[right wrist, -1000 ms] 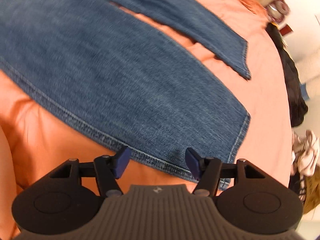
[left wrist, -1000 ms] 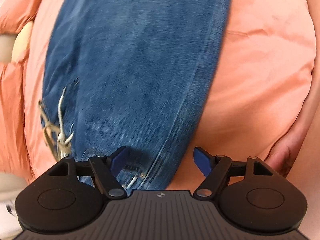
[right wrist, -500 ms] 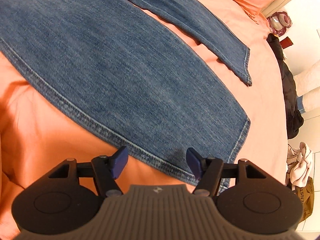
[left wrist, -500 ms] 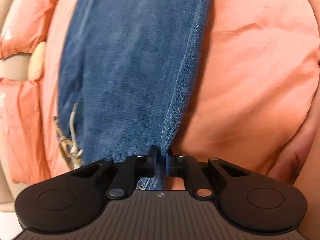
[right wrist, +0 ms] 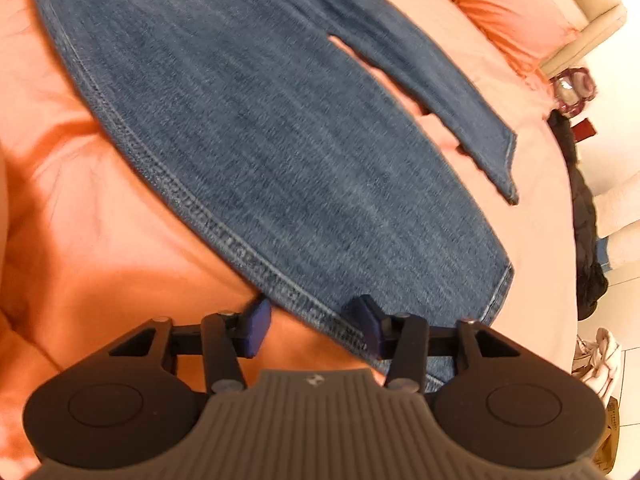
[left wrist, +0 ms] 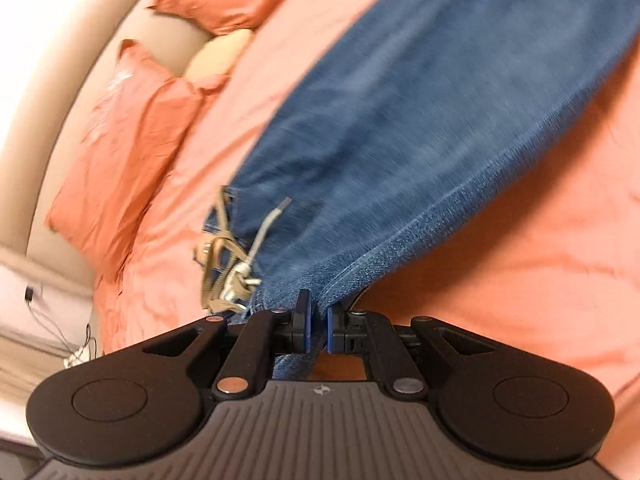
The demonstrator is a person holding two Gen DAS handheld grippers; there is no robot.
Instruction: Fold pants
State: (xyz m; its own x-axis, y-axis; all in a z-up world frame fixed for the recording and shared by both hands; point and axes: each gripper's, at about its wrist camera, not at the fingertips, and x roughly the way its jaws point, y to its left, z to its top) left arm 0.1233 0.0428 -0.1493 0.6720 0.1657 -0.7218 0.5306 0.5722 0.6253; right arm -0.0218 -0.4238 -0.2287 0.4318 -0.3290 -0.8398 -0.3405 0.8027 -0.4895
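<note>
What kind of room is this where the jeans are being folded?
Most likely a bedroom: the jeans lie on a bed with an orange sheet, matching pillows against a cream padded headboard, and clothes heaped on the floor.

Left gripper clamped, right gripper spread.
The left's blue pads are pressed nearly together on a pinch of denim — the right's jaws stand wide apart, its pads low over the cloth's stitched edge.
</note>
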